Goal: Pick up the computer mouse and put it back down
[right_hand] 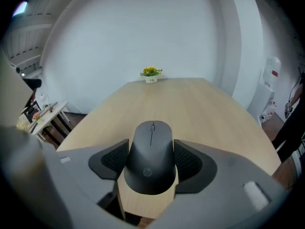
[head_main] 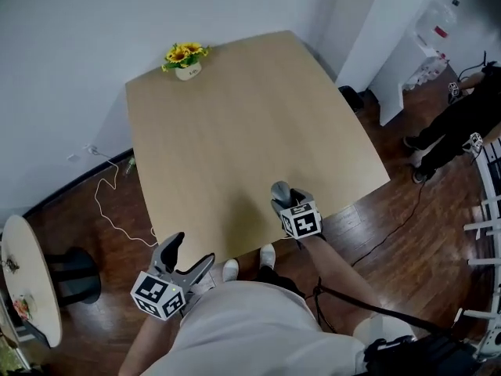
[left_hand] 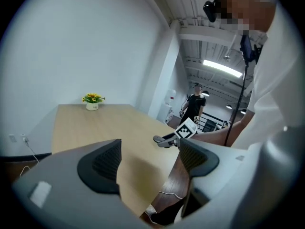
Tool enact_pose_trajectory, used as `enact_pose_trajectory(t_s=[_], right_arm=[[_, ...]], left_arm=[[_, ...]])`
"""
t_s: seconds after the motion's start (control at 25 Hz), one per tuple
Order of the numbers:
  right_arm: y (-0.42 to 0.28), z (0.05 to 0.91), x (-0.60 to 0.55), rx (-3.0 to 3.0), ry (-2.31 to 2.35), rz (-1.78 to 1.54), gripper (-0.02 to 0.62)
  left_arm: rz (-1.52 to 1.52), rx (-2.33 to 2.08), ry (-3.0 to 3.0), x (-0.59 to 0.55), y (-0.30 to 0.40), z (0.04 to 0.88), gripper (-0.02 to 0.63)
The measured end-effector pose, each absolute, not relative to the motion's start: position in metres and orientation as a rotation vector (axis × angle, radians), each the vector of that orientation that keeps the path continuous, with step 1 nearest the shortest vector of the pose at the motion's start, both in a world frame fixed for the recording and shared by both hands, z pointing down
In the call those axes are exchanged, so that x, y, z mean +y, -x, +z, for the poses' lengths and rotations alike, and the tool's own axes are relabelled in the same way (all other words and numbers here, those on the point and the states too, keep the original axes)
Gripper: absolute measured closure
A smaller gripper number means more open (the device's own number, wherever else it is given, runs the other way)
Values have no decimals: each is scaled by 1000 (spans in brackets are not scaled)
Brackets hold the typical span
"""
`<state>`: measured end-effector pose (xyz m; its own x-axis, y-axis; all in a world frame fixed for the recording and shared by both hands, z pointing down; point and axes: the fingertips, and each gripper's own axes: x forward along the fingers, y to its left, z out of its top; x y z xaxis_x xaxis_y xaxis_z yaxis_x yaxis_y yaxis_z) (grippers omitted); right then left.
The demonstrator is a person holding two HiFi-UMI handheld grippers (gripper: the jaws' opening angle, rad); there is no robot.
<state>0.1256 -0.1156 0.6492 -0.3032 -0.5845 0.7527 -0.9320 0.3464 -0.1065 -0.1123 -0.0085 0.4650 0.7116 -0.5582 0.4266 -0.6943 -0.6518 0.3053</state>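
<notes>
Jaws of right gripper (right_hand: 151, 148) seemingly against mouse (right_hand: 150, 163)

Head view: from my head, steeply down on the counter (head_main: 235, 131).
Left gripper view: low off the counter's near edge, facing my right gripper (left_hand: 162, 140).
Right gripper view: close over the counter, facing its far end.
Shared: flower pot (head_main: 188, 70), all views.

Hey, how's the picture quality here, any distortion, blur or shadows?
Both gripper views are fisheye, with dark corners and bent walls; right gripper view: the mouse is sharp, the flowers small but clear; left gripper view: the ceiling lamp glares white; head view: even light, a soft shadow on the table by the right hand-held gripper.
</notes>
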Motion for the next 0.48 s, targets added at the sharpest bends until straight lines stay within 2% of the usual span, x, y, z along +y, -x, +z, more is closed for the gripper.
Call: enact_pose_trajectory(t_s=[0.24,0.48], right_arm=[[-118,724,-158,-1952,-1229,681,298],[-115,754,-162,-1926,-1200,683,296]], left_arm=[[428,-1076,-2378,-9,125,468,247],[412,-1172,-2308,-14,132,465,247]])
